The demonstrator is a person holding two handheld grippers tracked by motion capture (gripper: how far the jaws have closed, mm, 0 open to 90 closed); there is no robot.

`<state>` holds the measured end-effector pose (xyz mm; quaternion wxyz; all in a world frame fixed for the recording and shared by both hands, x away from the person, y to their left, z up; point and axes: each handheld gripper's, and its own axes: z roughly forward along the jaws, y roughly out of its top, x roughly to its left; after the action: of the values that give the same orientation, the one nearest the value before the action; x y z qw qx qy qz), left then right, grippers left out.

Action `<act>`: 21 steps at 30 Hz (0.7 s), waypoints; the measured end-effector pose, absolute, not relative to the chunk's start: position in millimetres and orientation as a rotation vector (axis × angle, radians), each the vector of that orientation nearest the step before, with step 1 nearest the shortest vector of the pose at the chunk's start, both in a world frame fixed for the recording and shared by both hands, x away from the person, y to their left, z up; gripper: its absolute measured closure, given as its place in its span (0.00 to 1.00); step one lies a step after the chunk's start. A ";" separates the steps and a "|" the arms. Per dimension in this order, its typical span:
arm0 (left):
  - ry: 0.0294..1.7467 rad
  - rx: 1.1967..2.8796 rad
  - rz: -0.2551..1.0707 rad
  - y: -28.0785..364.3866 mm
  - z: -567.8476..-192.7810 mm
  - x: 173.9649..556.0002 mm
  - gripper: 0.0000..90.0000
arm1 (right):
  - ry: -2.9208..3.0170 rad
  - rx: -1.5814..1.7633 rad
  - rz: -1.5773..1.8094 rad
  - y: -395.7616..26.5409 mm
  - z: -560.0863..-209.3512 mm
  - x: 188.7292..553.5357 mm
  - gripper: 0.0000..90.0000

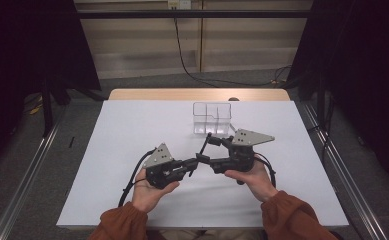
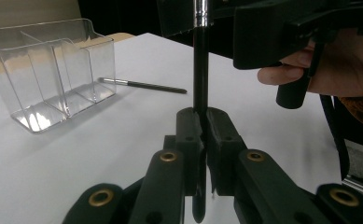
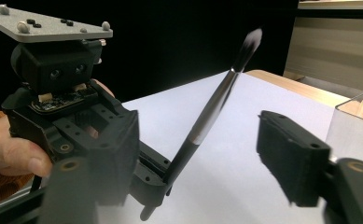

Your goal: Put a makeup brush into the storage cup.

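Brush (image 3: 207, 116) sits clamped in the left gripper (image 2: 202, 122), jaws pressed together on the lower end of the black handle; the silver ferrule and bristle tip rise toward the upper middle of the right gripper view. In the high view the pair of tools meets just below centre frame, the brush standing as a thin dark line between them.

Right gripper (image 3: 202, 154) has its jaws apart, one blurred pad at lower left of its own view, the other at right, with the handle passing between them; no pad presses on it that I can see. Reads as a hand-over mid-way: grasp by the right not yet made, release by the left not yet made.

Clear organiser (image 1: 211, 118) stands upright above centre of the high view, well apart from both grippers, on the white table (image 1: 132, 135). Its compartments look empty. A second brush (image 2: 144, 84) lies flat on the table just beside the organiser, at centre left of the left gripper view.

Judgement: nothing stowed yet. Left to do, likely: right takes hold, left lets go, brush goes into a compartment, then the lying one
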<state>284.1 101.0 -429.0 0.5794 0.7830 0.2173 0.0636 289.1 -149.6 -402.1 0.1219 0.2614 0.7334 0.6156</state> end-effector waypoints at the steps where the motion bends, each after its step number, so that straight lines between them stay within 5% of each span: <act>1: 0.509 1.834 0.149 101.0 -429.2 284.1 0.94 | 2.143 0.769 1.818 -150.0 -403.1 289.3 0.41; 5: 0.505 1.837 0.148 100.4 -430.4 283.8 0.94 | 2.159 0.762 1.812 -149.2 -404.5 289.5 0.49; 14: 0.515 1.850 0.137 100.4 -435.4 284.5 0.94 | 2.185 0.770 1.829 -151.4 -409.5 291.1 0.84; 21: 0.500 1.868 0.141 98.0 -437.6 283.8 0.94 | 2.217 0.775 1.863 -152.2 -410.4 291.6 0.90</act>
<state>283.8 98.0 -437.6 0.5659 0.7943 0.2128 0.0601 291.6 -152.2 -410.4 0.0719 0.2579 0.7376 0.6199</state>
